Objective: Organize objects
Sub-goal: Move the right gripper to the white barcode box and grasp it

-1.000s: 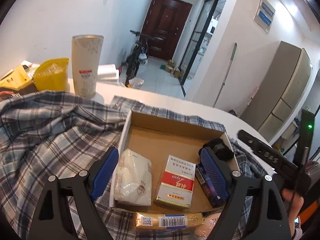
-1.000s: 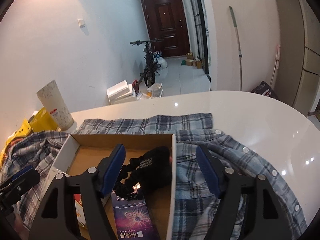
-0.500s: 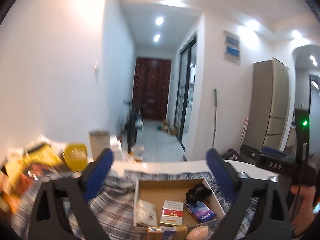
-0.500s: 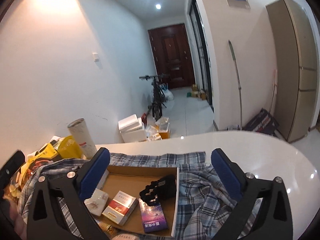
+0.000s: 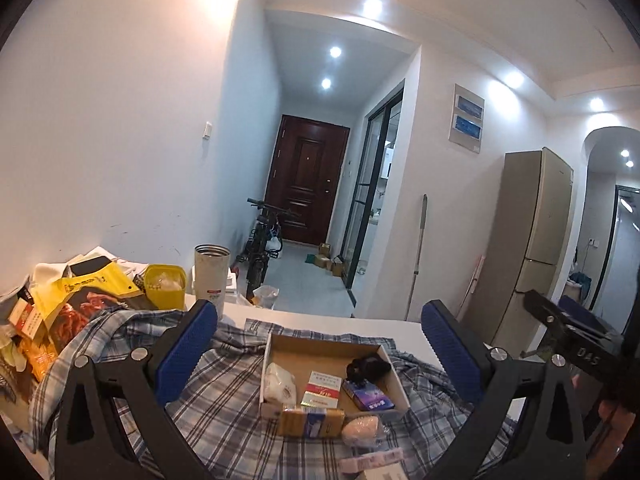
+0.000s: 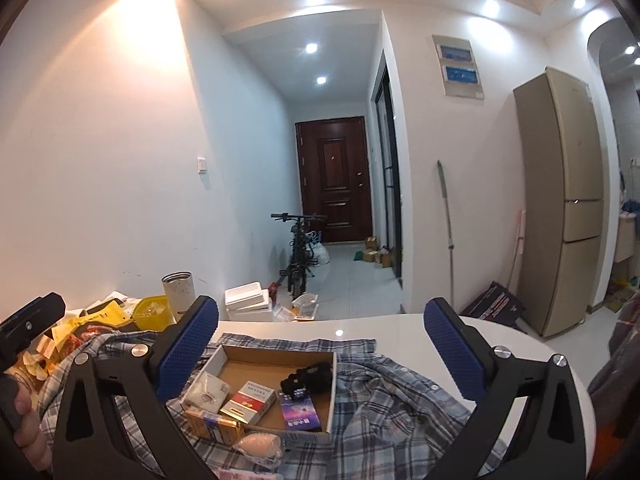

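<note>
A shallow cardboard box [image 5: 276, 344] [image 6: 334, 384] sits on a plaid shirt [image 5: 224, 408] [image 6: 384, 396] on the white table. It holds a white tissue pack [image 5: 278, 378], a red-and-white carton [image 5: 322, 390] [image 6: 248, 400], a purple pack [image 5: 368, 396] [image 6: 300, 412] and a black hair tie bundle [image 5: 368, 366] [image 6: 308, 376]. A tan bar-coded pack [image 5: 310, 422] and a pinkish wrapped ball [image 5: 360, 432] [image 6: 260, 444] lie by its near edge. My left gripper [image 5: 320, 352] and right gripper [image 6: 322, 348] are both open, empty, raised well above and back from the box.
A speckled tumbler [image 5: 210, 272] [image 6: 178, 296], a yellow tub [image 5: 164, 290] and a pile of snack bags [image 5: 60, 312] stand at the table's left. A pink and a white pack [image 5: 372, 462] lie at the near edge. Bicycle, door and fridge [image 6: 568, 200] stand beyond.
Both grippers have pulled up and back from the box, so it looks smaller and lower. Both have opened wider. The box contents have not moved.
</note>
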### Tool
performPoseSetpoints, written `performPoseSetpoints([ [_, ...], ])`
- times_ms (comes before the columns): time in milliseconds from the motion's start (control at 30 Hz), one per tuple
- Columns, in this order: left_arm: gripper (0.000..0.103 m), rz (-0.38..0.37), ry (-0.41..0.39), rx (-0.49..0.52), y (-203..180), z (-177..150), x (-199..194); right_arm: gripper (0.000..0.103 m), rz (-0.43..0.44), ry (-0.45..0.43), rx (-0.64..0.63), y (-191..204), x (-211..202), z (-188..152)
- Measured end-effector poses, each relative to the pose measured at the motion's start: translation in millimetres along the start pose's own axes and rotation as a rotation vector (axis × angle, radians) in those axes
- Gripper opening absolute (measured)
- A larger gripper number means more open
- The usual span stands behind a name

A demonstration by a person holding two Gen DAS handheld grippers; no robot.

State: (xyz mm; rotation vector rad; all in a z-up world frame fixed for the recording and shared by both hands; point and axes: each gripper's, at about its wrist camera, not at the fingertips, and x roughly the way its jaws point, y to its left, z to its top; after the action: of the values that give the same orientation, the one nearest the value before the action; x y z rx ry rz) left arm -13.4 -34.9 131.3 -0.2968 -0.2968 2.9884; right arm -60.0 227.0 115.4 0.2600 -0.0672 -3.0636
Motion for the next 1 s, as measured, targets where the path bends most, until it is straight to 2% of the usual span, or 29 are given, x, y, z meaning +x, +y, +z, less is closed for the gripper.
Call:
performPoseSetpoints([
  [133, 0.103, 0.032, -0.002, 0.027, -6, -13, -14, 0.103, -0.034, -0.020, -0.009, 4, -22, -6],
  [300, 0.103, 0.021, 0.040, 0.022, -9, -32, -22, 0.103, -0.023, 0.020, 0.043, 3, -35, -22],
  [533, 0.103, 0.047, 0.096, 0.002, -1, -51, -24, 0.103, -0.028, 0.134, 0.043, 5, -32, -56],
  [700, 0.103, 0.087, 0.161, -0.008, 6, -70, -17, 0.103, 0.007, 0.228, 0.060, 6, -26, -83],
  [767, 0.103, 0.078, 0.194, -0.016, 8, -78, -15, 0.103, 0.037, 0.270, 0.070, 8, -22, -95],
  [833, 0.103, 0.067, 0.202, -0.021, 8, -83, -16, 0.103, 0.048, 0.300, 0.073, 13, -19, -107],
  [1000, 0.103, 0.099, 0.207, 0.009, 8, -94, -19, 0.103, 0.072, 0.378, 0.076, 26, -5, -134],
])
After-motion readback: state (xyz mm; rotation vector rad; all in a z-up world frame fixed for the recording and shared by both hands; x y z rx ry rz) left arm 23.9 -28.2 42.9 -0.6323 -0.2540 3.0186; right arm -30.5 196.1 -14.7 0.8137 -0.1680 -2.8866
